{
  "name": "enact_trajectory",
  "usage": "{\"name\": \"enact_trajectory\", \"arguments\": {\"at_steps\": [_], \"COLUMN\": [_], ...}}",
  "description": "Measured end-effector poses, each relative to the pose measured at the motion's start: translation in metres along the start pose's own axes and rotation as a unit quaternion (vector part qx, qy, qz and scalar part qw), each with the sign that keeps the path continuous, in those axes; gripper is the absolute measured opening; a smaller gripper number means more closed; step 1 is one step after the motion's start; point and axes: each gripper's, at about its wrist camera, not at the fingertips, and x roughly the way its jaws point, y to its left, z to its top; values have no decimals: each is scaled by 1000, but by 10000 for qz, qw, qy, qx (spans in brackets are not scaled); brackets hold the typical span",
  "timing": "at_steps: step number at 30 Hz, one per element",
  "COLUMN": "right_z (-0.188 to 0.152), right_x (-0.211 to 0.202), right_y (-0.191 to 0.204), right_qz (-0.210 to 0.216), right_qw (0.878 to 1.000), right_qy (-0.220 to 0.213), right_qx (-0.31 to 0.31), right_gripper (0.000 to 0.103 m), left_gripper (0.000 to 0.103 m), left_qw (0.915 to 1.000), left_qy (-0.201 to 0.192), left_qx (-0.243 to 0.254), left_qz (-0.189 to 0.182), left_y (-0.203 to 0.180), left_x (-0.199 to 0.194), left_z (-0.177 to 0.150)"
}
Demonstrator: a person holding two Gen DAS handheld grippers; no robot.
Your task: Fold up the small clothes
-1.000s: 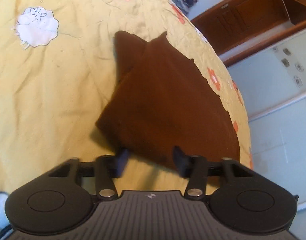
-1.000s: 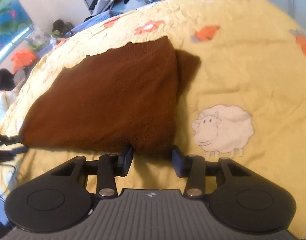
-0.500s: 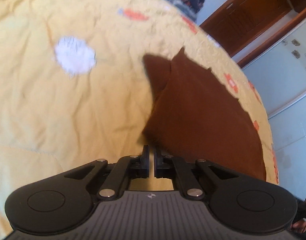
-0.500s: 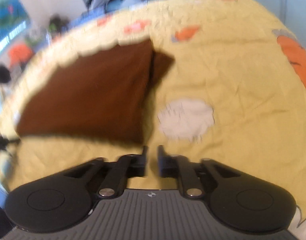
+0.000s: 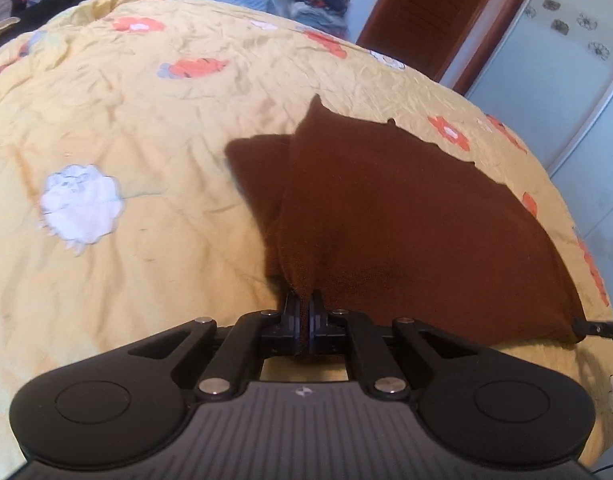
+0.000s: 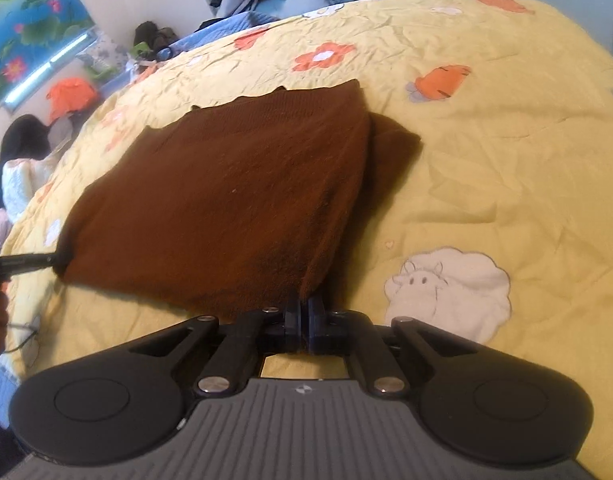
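brown garment (image 5: 386, 216), one; two grippers, left gripper (image 5: 301, 306), right gripper (image 6: 305, 307), each pinching corner.

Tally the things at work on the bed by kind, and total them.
Brown garment: 1
Grippers: 2, the left gripper and the right gripper, each shut on a near corner of the garment
Yellow bedspread: 1
Total: 4
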Motion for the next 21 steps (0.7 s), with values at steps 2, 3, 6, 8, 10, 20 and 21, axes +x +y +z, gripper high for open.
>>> {"name": "enact_trajectory", "arguments": {"at_steps": [2,3,6,8,10,20,21], "right_z": [-8,-12,-15,-8,-1,85,85], "right_x": [-11,-9,0,-2,-8,76,95], "right_y": [-7,-12,-16,-11,-4,44,46], "right_qz": [-145,-240,-200,-250,-453,-302,-481], "right_qw": [9999,9997,9997,9996,9987,9943,9933], "right_qy": [1,84,41,-53,-249,-598,-360], "right_qx": [-45,-16,126,154,-47,-830,-991], "right_gripper": [8,7,7,17,49,66,65], "left_gripper": [3,3,7,8,9,16,16], "left_qw": [10000,9999,9999,9996,9970,9860,9827], "left_qy": [36,135,97,-7,-273,-216,10], "left_qx": [2,-11,42,207,535,1649,1813], "left_qz": [15,82,104,199,495,149,376], "left_y": [10,15,11,2,-7,-83,-84], "left_x": [-4,0,4,-2,-16,59,75], "left_z": [-5,-7,-4,2,10,42,35]}}
